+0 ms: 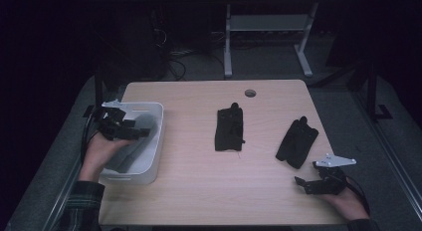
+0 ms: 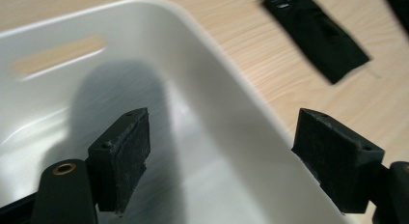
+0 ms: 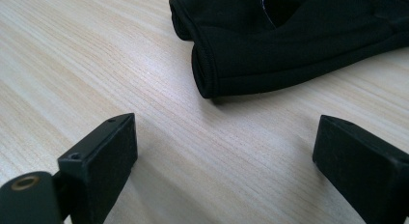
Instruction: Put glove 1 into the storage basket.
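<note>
Two soft, limp gloves (image 1: 229,128) (image 1: 297,141) remain; the open right claw (image 1: 304,183), just behind one, should pinch its cuff; left claw (image 1: 141,133) open.

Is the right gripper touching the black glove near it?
Apart. In the right gripper view, bare table lies between the open right gripper and the black glove.

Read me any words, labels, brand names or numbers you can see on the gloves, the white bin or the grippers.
None can be read.
Middle black glove: small pale marks near its top in the left gripper view, too blurred to tell if they are letters.
Right black glove: plain fabric, no print visible.
White bin: bare walls, no label.
Left gripper and right gripper: no markings visible.
</note>
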### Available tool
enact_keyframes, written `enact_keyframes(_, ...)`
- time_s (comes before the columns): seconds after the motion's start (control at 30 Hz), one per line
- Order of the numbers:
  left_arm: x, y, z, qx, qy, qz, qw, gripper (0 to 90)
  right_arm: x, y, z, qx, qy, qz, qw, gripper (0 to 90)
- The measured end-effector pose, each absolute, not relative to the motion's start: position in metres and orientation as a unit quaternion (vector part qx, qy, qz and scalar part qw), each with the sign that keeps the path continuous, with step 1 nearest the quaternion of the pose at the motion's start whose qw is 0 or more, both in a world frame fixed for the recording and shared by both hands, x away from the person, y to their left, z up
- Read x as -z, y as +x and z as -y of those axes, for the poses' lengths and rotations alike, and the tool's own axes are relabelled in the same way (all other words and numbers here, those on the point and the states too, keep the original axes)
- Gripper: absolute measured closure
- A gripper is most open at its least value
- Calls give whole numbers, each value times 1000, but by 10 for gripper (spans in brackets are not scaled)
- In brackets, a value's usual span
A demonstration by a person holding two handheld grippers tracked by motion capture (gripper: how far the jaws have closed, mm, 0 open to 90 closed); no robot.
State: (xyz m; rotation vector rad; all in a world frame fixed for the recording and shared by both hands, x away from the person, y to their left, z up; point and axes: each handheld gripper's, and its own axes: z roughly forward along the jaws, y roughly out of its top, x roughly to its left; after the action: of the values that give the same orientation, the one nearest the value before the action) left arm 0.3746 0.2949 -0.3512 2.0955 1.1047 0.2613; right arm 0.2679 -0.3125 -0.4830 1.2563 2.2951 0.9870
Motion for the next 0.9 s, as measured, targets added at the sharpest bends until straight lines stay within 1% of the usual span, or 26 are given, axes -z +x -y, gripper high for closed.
enact_keyframes(0.1, 350, 372, -277, -92, 817, -417, 389, 199, 483, 268, 312, -348, 443, -808, 172, 82)
enact_keyframes(0.27, 350, 369, -249, -83, 829, -388, 393, 197, 483, 268, 312, -348, 443, -808, 171, 83)
enact_keyframes(0.37, 353, 367, -232, -75, 829, -379, 405, 197, 483, 268, 312, -348, 443, -808, 171, 83)
enact_keyframes(0.57, 358, 361, -197, -69, 847, -349, 395, 198, 483, 268, 313, -347, 444, -808, 172, 83)
enact_keyframes(0.9, 379, 352, -153, -54, 866, -314, 384, 197, 483, 268, 314, -348, 440, -810, 170, 88)
